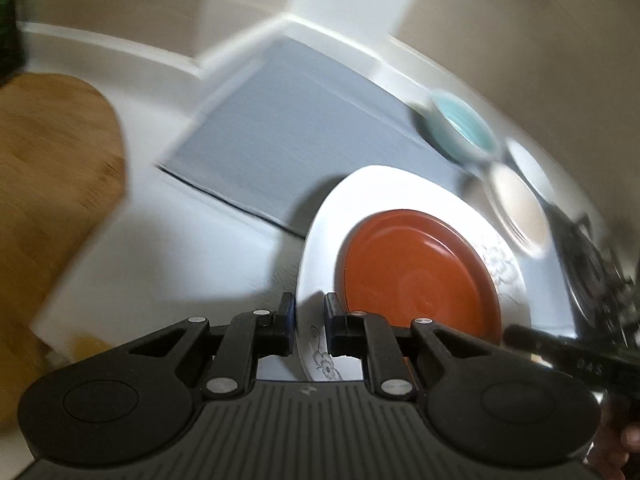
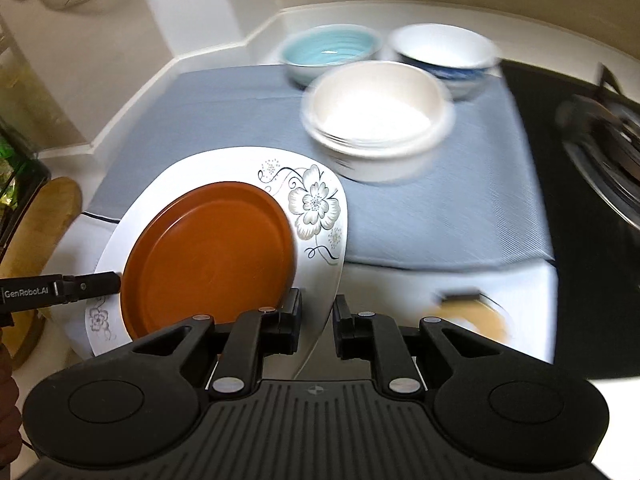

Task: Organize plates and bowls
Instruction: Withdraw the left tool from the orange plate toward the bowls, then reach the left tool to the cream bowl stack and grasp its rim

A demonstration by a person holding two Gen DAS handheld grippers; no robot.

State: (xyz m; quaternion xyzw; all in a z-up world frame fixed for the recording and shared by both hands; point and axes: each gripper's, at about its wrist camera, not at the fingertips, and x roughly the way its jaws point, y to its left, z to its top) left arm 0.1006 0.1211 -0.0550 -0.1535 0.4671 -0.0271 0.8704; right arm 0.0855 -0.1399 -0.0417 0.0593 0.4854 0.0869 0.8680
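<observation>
White counter and a grey mat (image 1: 280,128) fill the left view; the left gripper (image 1: 309,322) pinches the white plate (image 1: 352,200) rim at lower centre, brown plate (image 1: 416,272) on it.

Right view: the right gripper (image 2: 318,320) pinches the plate's opposite rim; three bowls (image 2: 376,120) sit upper centre.

Bare grey mat (image 2: 224,120) lies open at left; three bowls (image 2: 378,120) crowd its far right corner

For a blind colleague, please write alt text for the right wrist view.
The right gripper grips the rim of a white flowered plate carrying a brown plate, while the left gripper holds its opposite edge. Three bowls stand behind on a grey mat.
</observation>
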